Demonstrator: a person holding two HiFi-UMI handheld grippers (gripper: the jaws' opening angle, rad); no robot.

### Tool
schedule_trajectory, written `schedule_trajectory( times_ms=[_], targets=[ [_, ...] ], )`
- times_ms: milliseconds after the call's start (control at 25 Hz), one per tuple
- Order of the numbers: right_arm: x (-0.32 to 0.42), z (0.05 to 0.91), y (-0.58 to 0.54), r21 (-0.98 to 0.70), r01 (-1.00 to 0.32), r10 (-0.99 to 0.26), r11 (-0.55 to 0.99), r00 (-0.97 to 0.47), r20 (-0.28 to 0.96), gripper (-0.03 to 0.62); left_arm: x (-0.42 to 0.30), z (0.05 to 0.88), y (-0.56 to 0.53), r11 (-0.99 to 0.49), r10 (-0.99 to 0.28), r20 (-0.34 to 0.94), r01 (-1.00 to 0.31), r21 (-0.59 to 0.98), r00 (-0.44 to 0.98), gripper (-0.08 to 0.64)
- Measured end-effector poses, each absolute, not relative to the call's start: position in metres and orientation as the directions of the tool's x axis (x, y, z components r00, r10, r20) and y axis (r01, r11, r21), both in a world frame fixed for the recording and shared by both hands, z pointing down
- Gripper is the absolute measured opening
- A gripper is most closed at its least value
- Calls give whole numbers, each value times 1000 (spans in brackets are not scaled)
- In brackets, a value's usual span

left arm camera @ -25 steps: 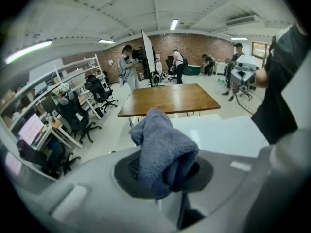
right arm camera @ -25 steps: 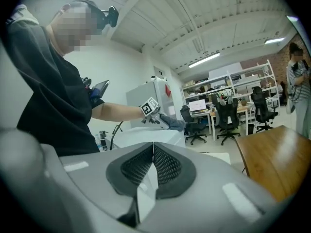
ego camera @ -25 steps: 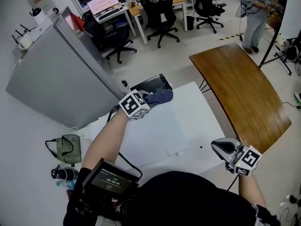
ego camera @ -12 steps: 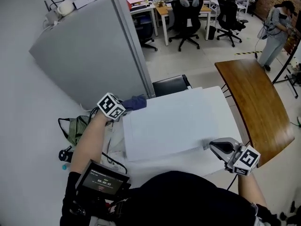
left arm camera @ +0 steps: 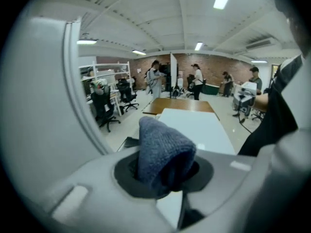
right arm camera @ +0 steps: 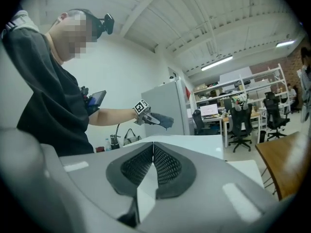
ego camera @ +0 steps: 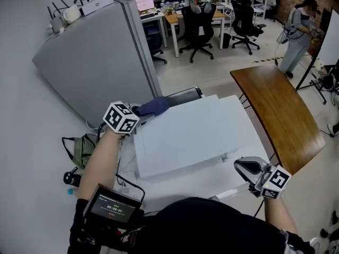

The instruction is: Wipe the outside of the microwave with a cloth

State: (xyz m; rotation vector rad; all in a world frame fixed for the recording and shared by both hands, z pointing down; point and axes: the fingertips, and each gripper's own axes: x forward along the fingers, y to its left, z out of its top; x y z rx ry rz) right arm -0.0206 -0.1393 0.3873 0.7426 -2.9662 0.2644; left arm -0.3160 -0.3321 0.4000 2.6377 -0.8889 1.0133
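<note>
Open-plan office seen from above, with a grey partition (ego camera: 95, 62) at 10 o'clock, office chairs (ego camera: 197, 23) at 12 o'clock and a curved wooden table (ego camera: 278, 110) at 3 o'clock. Another person (ego camera: 296, 28) stands far off at 1 o'clock.

At the centre a white microwave (ego camera: 185, 136) sits on a white table (ego camera: 180, 187), its flat top facing the camera.

The left gripper (ego camera: 139, 111) is held at the microwave's 10 o'clock corner. Its jaws are clamped on a folded dark blue cloth (ego camera: 152, 107), which sticks out past the tips toward 1 o'clock. From the right gripper view the cloth appears to be in the air just above the microwave top, not pressed on it.

The right gripper (ego camera: 237, 165) is at the microwave's 4 o'clock corner, well apart from the left one. Its ribbed jaws are pressed together with nothing between them.

A small screen (ego camera: 109, 207) is strapped to the left forearm at 7 o'clock. A green bag (ego camera: 80, 150) lies on the floor at 9 o'clock.
</note>
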Motion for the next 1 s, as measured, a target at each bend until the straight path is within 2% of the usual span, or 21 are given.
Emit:
schedule_trajectory(
  times_ms=[240,360,440,640,1000],
  targets=[
    [103,383,-144,-140,-584,-572,799,-811,121,6,-120,422,-376,-895,-357,684,-444,-54,637,75],
    [161,393,-141,-167,-645,-631,745,-764,136,6,-70,462,-385,-913,-298,746,-406,-41,595,75],
    [181,402,-140,-187,-665,-650,723,-747,142,6,-63,484,-386,-923,-261,786,-383,-34,560,75],
    [158,409,-152,-204,-627,-611,751,-779,142,7,-129,487,-382,-907,-271,833,-418,-53,482,75],
    [-15,392,-155,-146,-416,-399,897,-907,131,7,-388,493,-284,-764,-346,852,-645,-13,394,75]
  ],
)
